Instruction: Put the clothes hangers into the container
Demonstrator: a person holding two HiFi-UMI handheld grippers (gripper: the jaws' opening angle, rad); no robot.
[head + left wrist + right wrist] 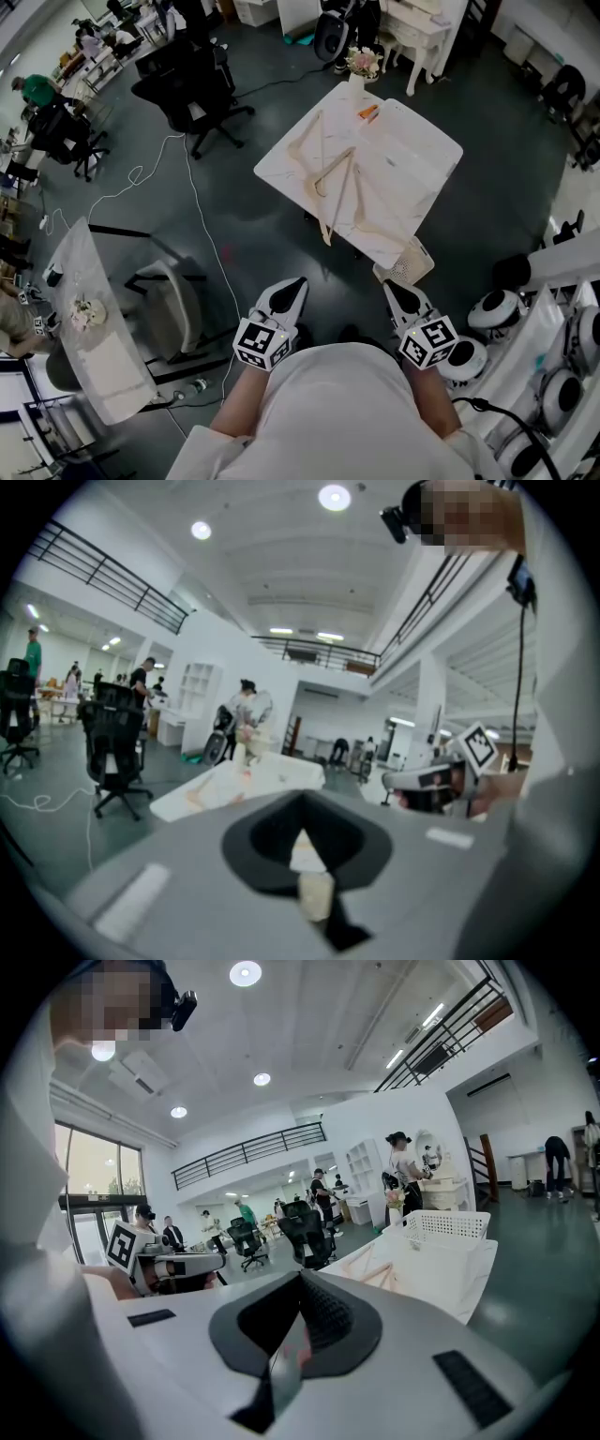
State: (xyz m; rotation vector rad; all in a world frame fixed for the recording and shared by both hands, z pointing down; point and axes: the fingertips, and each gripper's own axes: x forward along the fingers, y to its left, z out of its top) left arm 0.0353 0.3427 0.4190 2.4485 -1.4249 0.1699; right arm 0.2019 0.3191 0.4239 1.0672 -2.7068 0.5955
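**Both tongs clenched and empty, short of the table**

Head view: the white table (281, 164) stands ahead on the dark floor. The wooden clothes hangers (333, 183) lie loose on its left half. The white container (412, 155) sits on its right half, just beside them. A vase of flowers (361, 64) is at the table's far corner. The left gripper (298, 283) and right gripper (389, 286) are held near the body, well apart from the table's near edge, both pointing towards it.

Left gripper view: left gripper (302, 808) jaws together, nothing between them. The table (234, 785) is beyond the tips.

Right gripper view: right gripper (302, 1279) jaws clenched, empty. The container (448, 1227), with a perforated wall, stands on the table, and the hangers (380, 1269) lie left of it.
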